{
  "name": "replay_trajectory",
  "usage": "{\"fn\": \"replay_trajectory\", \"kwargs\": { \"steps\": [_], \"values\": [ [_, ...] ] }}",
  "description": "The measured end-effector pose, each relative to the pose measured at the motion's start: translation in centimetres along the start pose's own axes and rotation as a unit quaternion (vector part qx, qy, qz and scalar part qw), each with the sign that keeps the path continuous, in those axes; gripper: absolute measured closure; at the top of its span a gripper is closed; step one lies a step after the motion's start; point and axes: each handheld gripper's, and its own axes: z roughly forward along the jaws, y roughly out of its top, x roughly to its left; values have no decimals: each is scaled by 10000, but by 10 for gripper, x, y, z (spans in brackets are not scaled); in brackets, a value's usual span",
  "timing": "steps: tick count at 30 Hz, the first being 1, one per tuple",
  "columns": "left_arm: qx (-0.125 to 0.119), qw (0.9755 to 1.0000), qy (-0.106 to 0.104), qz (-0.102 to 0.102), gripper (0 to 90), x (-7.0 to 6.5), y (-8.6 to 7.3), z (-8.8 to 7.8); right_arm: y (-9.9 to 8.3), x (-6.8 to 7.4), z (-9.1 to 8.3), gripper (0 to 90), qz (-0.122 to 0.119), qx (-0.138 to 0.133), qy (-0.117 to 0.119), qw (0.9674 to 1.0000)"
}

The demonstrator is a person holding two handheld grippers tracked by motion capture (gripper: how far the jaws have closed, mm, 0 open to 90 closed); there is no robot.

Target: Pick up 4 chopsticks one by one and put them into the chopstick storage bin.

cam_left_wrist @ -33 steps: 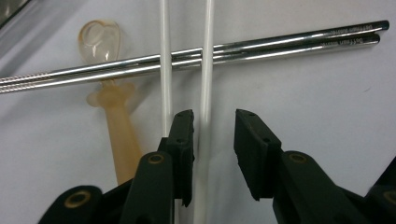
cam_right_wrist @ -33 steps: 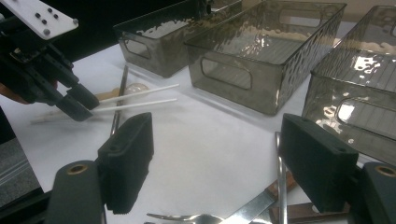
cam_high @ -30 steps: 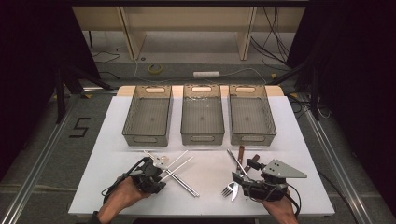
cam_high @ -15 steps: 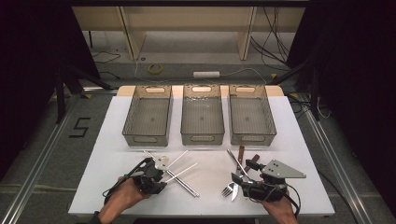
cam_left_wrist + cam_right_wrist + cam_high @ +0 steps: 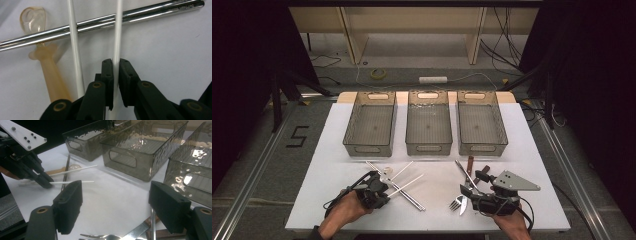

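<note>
My left gripper [image 5: 116, 67] is shut on a white chopstick [image 5: 117, 37]; its jaws have just been closing on it. A second white chopstick [image 5: 73, 37] lies beside it. Both pass under a pair of metal chopsticks [image 5: 100, 23], and an amber translucent spoon [image 5: 50, 72] lies further left. In the high view the left gripper [image 5: 384, 189] sits at the front left of the table. My right gripper [image 5: 116, 195] stands open above a fork [image 5: 105, 236], with nothing between its jaws. That gripper [image 5: 471, 194] is at the front right beside the fork [image 5: 457, 203].
Three empty smoked-plastic bins [image 5: 362, 148], [image 5: 428, 148], [image 5: 482, 148] stand in a row across the middle of the white table [image 5: 532, 150]. A brown-handled utensil [image 5: 470, 167] and a metal one [image 5: 461, 170] lie ahead of the right gripper.
</note>
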Motion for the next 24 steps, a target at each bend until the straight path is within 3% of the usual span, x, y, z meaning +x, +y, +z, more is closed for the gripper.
{"fn": "replay_trajectory", "kwargs": {
  "steps": [11,17,24],
  "values": [
    [-153,9997,-78,166,841,-3,1,-10,0,0,-1,288,-3,-2,1,10000],
    [-484,9988,-106,55,842,0,4,-25,0,-1,-1,288,11,-11,-9,10000],
    [-860,9960,-156,-197,842,15,7,-38,0,-2,-2,287,33,-44,-49,10000]
  ]
}}
